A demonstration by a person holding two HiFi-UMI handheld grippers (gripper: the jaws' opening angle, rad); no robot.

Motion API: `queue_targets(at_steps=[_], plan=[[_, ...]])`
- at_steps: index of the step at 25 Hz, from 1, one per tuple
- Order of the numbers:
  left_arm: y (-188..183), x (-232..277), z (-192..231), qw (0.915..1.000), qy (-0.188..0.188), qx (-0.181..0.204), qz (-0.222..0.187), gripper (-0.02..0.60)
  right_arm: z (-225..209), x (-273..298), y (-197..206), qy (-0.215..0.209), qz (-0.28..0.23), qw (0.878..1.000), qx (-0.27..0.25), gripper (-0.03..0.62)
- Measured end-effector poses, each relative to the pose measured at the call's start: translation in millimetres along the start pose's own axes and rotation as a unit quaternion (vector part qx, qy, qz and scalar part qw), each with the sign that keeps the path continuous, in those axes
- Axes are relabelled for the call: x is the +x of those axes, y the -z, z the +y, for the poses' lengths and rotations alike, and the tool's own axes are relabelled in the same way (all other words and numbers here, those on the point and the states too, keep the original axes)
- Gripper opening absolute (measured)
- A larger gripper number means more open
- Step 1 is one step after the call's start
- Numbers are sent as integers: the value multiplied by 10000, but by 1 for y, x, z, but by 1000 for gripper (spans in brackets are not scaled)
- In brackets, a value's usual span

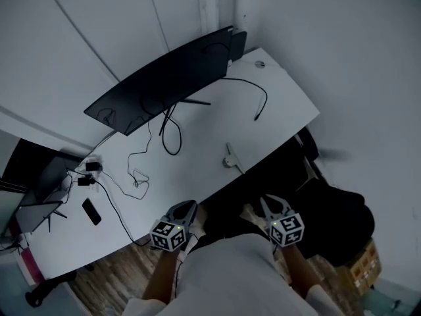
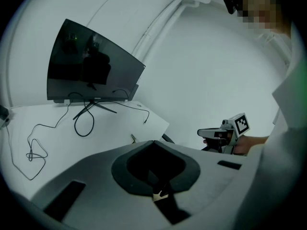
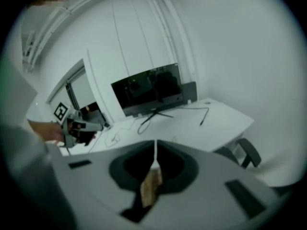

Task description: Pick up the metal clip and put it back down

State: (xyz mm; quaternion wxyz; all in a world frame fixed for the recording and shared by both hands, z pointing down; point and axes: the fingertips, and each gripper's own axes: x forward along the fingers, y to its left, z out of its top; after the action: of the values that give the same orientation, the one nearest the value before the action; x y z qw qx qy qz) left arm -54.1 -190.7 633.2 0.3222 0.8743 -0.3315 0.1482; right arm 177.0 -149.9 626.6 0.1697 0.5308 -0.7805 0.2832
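Head view, centre of frame: one metal clip (image 1: 230, 158) on the white bench (image 1: 276, 104), close to the near edge and clear of the wires, probably set there for an easy reach from the front. Seen small in the left gripper view too, just above that gripper's body.

Lower middle: two grippers, left gripper (image 1: 187, 207) and right gripper (image 1: 268, 203), side by side, short of the bench edge, well apart from the clip. Jaws pressed together on both, nothing between them; judged a carrying posture ahead of any reach, with opening yet to come before a grasp.

Counted otherwise: one dark curved monitor (image 1: 164, 81) at the back, upper middle; one phone (image 1: 92, 211) at lower left; about three loose cables (image 1: 170, 133) trailing from the monitor, exact number hard to tell.
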Motion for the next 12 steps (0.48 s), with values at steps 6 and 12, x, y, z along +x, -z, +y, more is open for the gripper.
queue_targets(at_steps=[6,12], plan=[[2,42,0,9997,-2,-92,228,34,-23,29,-1,-214,246,9995,-32,35],[0,83,4,9984,53,-243,508,34,-43,51,-10,-336,500,9982,-25,35]])
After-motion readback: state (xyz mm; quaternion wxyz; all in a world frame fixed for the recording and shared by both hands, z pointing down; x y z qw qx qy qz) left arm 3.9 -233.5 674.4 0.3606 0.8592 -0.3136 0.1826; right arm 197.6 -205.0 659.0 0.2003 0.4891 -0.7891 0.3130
